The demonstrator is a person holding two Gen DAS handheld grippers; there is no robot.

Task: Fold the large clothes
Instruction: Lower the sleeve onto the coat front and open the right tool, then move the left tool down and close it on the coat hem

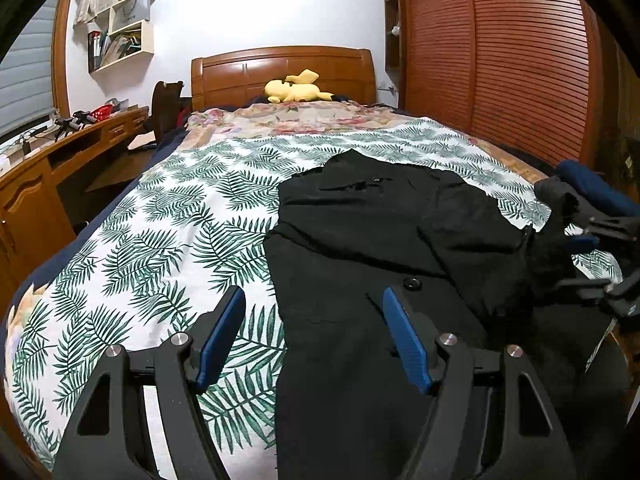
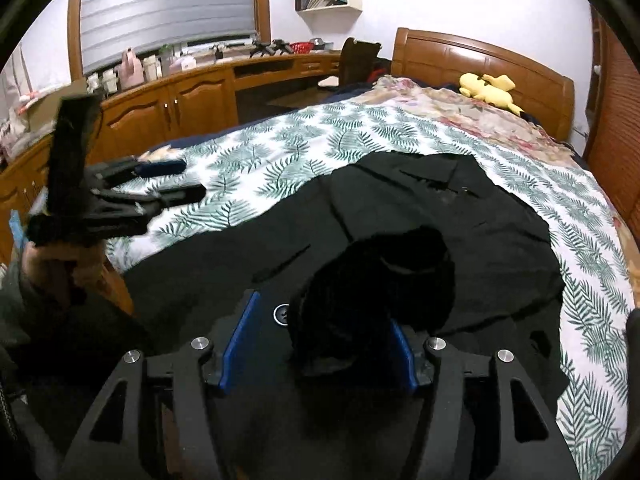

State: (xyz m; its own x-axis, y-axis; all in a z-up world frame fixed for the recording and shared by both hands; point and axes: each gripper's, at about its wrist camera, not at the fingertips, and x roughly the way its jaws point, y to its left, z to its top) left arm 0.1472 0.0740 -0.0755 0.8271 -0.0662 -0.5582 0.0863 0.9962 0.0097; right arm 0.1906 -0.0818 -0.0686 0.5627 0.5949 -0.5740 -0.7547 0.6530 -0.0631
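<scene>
A large black garment [image 1: 380, 232] lies spread over the right half of a bed with a leaf-print cover [image 1: 160, 220]; a black button [image 1: 412, 283] shows near its front edge. My left gripper [image 1: 312, 294] is open, straddling the garment's left edge with nothing pinched. In the right wrist view the garment [image 2: 460, 220] fills the middle. My right gripper [image 2: 324, 308] stands open with a bunched sleeve-like fold of the black cloth [image 2: 372, 280] between its fingers, lying against the right pad and clear of the left one. Each gripper shows in the other's view: right gripper [image 1: 576, 264], left gripper [image 2: 188, 180].
A yellow plush toy [image 1: 296, 88] lies by the wooden headboard [image 1: 280, 68]. A wooden desk [image 1: 60, 148] with clutter runs along the bed's left side, and a slatted wardrobe [image 1: 500, 60] stands on the right. A person's hand [image 2: 52, 264] holds the left gripper.
</scene>
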